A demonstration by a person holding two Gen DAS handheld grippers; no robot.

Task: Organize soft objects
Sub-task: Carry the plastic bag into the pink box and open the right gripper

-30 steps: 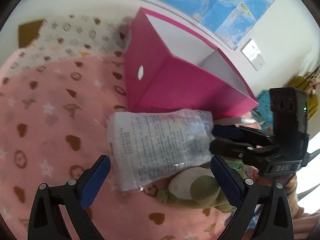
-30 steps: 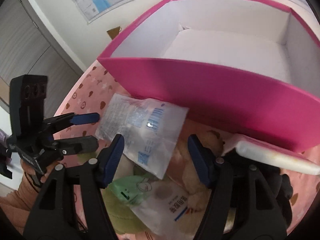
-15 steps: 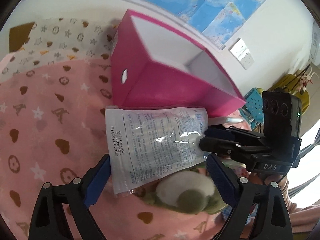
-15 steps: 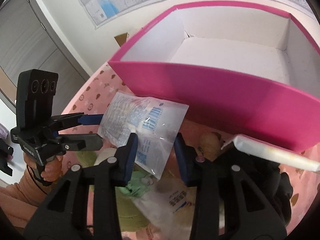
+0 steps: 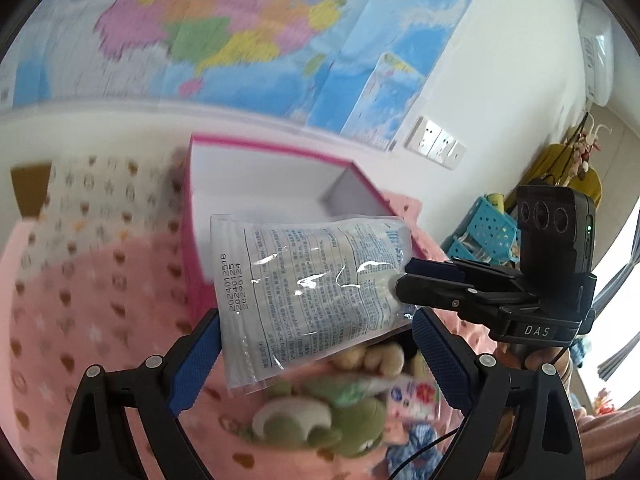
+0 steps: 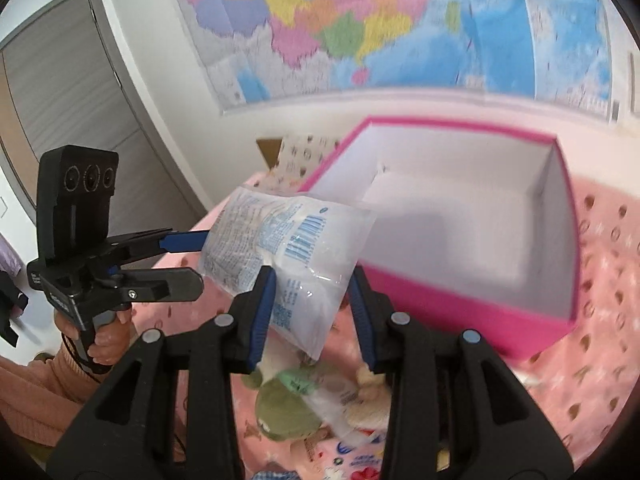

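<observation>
A clear plastic packet with blue print (image 5: 316, 284) (image 6: 288, 248) hangs in the air in front of the open pink box (image 5: 256, 176) (image 6: 472, 216). My right gripper (image 6: 312, 304) is shut on the packet's end; it also shows in the left wrist view (image 5: 400, 280). My left gripper (image 5: 316, 360) is open and empty, just below the packet; in the right wrist view (image 6: 200, 256) its jaws stand apart beside the packet. The box's white inside looks empty.
A green plush toy (image 5: 340, 424) (image 6: 288, 400), a beige plush (image 5: 376, 356) and small printed packets (image 5: 412, 396) lie on the pink patterned blanket (image 5: 80, 320) below the grippers. A map-covered wall (image 5: 240, 40) stands behind the box. Blue baskets (image 5: 488, 232) stand at right.
My right gripper closed on the packet and lifted it off the blanket toward the box. Both grippers rose, so the wall map now fills the top of the views.
</observation>
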